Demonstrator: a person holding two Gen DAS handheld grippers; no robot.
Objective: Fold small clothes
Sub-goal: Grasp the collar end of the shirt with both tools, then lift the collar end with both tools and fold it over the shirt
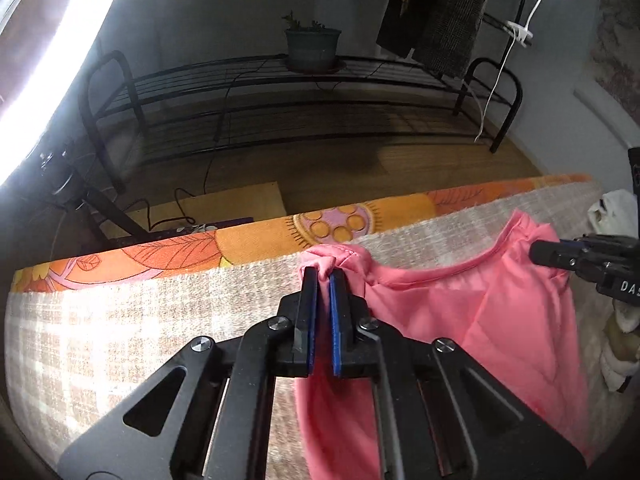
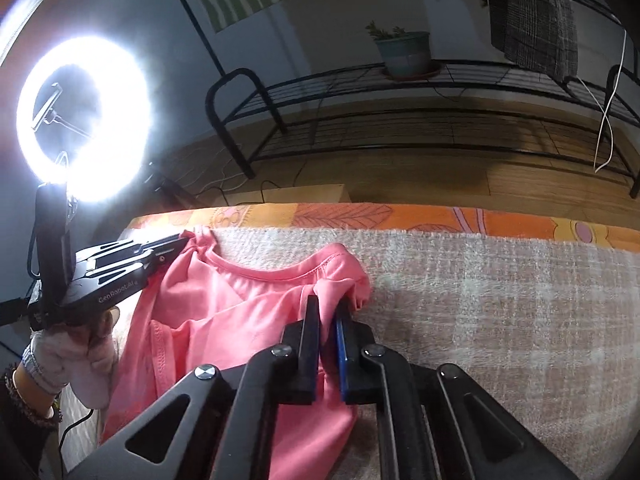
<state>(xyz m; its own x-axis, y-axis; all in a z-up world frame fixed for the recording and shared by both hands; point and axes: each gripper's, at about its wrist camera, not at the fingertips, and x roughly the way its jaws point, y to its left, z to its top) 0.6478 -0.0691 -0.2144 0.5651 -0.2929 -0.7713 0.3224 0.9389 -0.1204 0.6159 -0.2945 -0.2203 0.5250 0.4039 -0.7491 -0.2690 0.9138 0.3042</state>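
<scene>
A small pink shirt (image 1: 460, 312) lies on a beige woven cloth (image 1: 140, 320) over the table. My left gripper (image 1: 323, 276) is shut on the bunched left shoulder of the shirt. My right gripper (image 2: 327, 307) is shut on the right shoulder of the pink shirt (image 2: 224, 312). The neckline curves between the two grips. The right gripper shows at the right edge of the left wrist view (image 1: 538, 254). The left gripper shows at the left of the right wrist view (image 2: 182, 242). The shirt body hangs toward me.
An orange flowered sheet (image 1: 248, 240) edges the far side of the table. Beyond it stand a black metal rack (image 1: 304, 92) with a potted plant (image 1: 312, 46), hanging clothes (image 1: 440, 12), and cables on the wooden floor. A bright ring light (image 2: 86, 120) glares left.
</scene>
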